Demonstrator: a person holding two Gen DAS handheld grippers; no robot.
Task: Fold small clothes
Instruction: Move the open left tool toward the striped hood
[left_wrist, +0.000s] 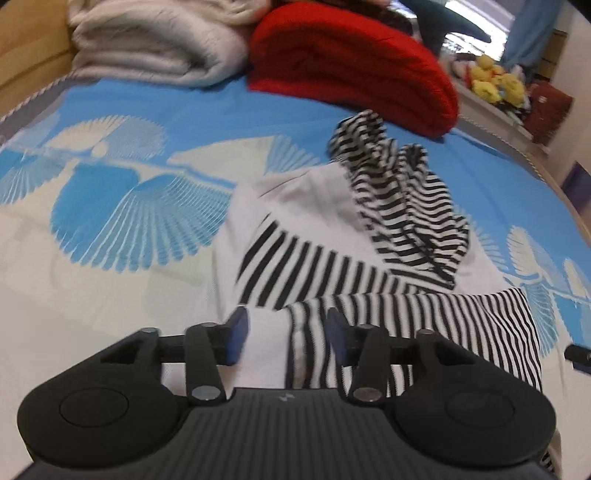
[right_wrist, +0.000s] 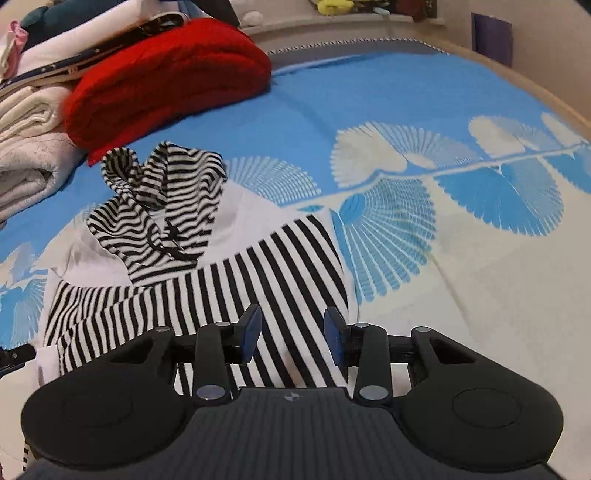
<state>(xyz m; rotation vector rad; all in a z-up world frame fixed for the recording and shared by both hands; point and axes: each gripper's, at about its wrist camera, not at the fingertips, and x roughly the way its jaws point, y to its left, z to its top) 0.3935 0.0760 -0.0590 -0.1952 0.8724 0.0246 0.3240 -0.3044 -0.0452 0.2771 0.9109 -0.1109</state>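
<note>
Left wrist view, one striped garment (left_wrist: 369, 258), one red blanket (left_wrist: 351, 66), both grippers' jaws apart.

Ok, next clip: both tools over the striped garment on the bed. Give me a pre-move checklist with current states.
1. Left tool open: ok, its fingers stand apart over the striped garment.
2. Right tool open: ok, fingers apart above the wide-striped panel.
3. Fabric between the fingers and ready to pinch: cannot tell, height above the cloth is unclear.
4. Garment flat: not ok, the hood is bunched on top and the near edges are rumpled.
5. Space on the bedspread for folding: ok.
6. Red folded blanket clear of the garment: cannot tell, it lies very close to the hood.
</note>
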